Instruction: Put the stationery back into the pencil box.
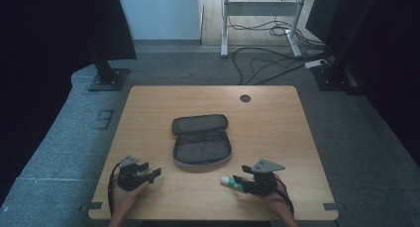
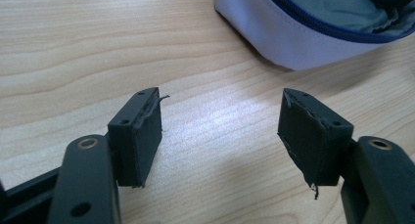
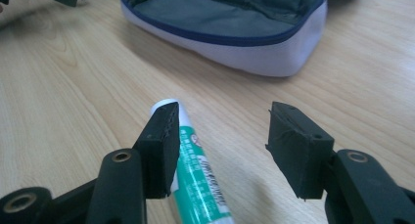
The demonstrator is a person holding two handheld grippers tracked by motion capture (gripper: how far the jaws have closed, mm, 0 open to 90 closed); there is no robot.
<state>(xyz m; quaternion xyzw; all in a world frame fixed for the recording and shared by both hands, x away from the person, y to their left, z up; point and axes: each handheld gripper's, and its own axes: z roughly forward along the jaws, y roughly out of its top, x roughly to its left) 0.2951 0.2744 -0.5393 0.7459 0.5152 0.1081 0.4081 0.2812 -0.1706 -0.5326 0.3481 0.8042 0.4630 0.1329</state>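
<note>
Your right gripper (image 3: 220, 141) hangs low over the wooden table (image 1: 277, 123) with its jaws standing apart and nothing pressed between the pads. The green and white tube (image 3: 198, 175) lies flat on the wood right against the inner face of the jaw at the left of the right gripper view, running from under that jaw forward, its white cap (image 3: 164, 105) poking out just past the jaw's tip. The other jaw stands well clear of the tube, with bare wood between them. You have not closed on it.

Beyond both jaw tips sits the open pouch (image 3: 235, 33), grey lining up, blue zip along its rim, its pale wall facing the jaws.

Your left gripper (image 2: 220, 131) has its jaws spread wide over bare table, with nothing between them. The pouch (image 2: 313, 28) lies ahead of the jaw at the right of the left gripper view, apart from its tip.

In the high view, the pouch (image 1: 202, 140) lies ahead of both grippers, between them, and the tube (image 1: 232, 182) points out from the right gripper (image 1: 242, 180) toward the left gripper (image 1: 148, 172).
</note>
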